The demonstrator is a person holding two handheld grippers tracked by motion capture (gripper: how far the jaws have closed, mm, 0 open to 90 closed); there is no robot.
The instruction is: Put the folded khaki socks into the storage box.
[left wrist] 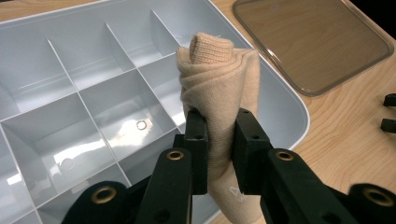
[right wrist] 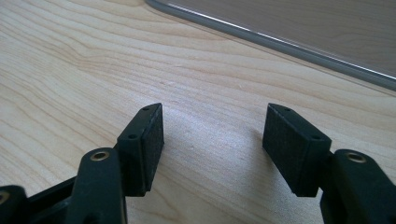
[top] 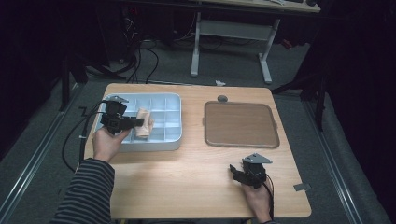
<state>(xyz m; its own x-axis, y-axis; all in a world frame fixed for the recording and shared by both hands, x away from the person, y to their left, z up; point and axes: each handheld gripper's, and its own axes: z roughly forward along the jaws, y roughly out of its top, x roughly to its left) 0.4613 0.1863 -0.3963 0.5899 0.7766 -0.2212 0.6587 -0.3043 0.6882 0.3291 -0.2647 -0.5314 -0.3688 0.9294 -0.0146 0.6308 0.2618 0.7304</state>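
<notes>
My left gripper (top: pixel 138 122) sits in the left half of the high view, over the pale blue divided tray (top: pixel 173 99), and its jaws are squeezed in on a rolled beige cloth (top: pixel 144 123). In the left gripper view the two black pads (left wrist: pixel 198 140) press into the roll (left wrist: pixel 219 88) from either side, pinching it to a narrow waist, so the jaws are nearly together with only the fabric between them. The roll stands up from the jaws toward the top centre of that frame, its coiled end uppermost, and a tail of it hangs below the pads at the bottom edge. Behind it lie the tray's compartments (left wrist: pixel 93 74); the cloth is held above them, near the tray's right-hand rim in that view, and I cannot tell whether its lower end touches the tray floor.

My right gripper (top: pixel 239 173) rests at the lower right of the high view on the bare wooden table (top: pixel 187 177), well apart from the tray. In the right gripper view its jaws stand wide apart with nothing between them but the wood grain (right wrist: pixel 93 56).

The flat brown lid (top: pixel 240 123) with its clear rim lies at centre right of the high view, just beside the tray; its edge (right wrist: pixel 280 39) crosses the upper right of the right gripper view.
</notes>
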